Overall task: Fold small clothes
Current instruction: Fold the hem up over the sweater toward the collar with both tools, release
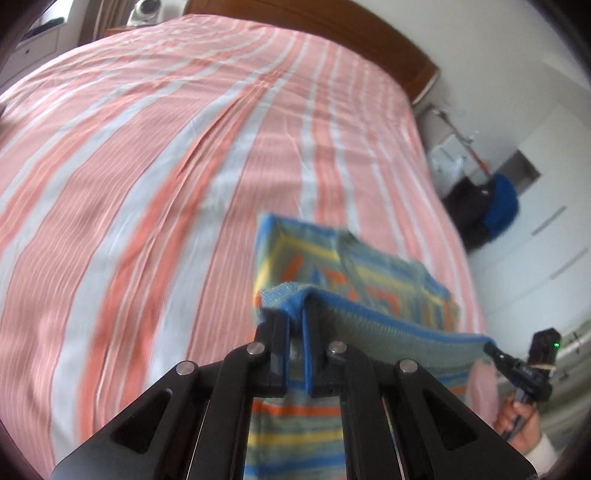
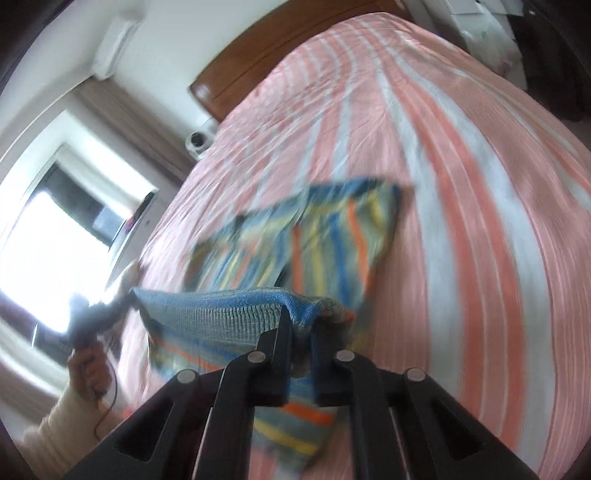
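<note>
A small striped knit garment point(image 1: 369, 280), blue, yellow, orange and grey-green, hangs above the bed with its far part trailing on the cover. My left gripper point(image 1: 295, 317) is shut on one corner of its blue ribbed hem. My right gripper point(image 2: 301, 325) is shut on the other corner of the same hem point(image 2: 221, 299). The hem is stretched taut between them. The right gripper also shows in the left wrist view point(image 1: 491, 349), and the left gripper shows in the right wrist view point(image 2: 125, 299). Both views are motion-blurred.
The bed point(image 1: 147, 147) has a pink and white striped cover and a wooden headboard point(image 1: 369, 33). A white camera point(image 1: 146, 9) sits beyond the bed's far corner. Dark and blue bags point(image 1: 491, 206) stand beside white wardrobes on the right. A bright window point(image 2: 48, 240) lies to the left.
</note>
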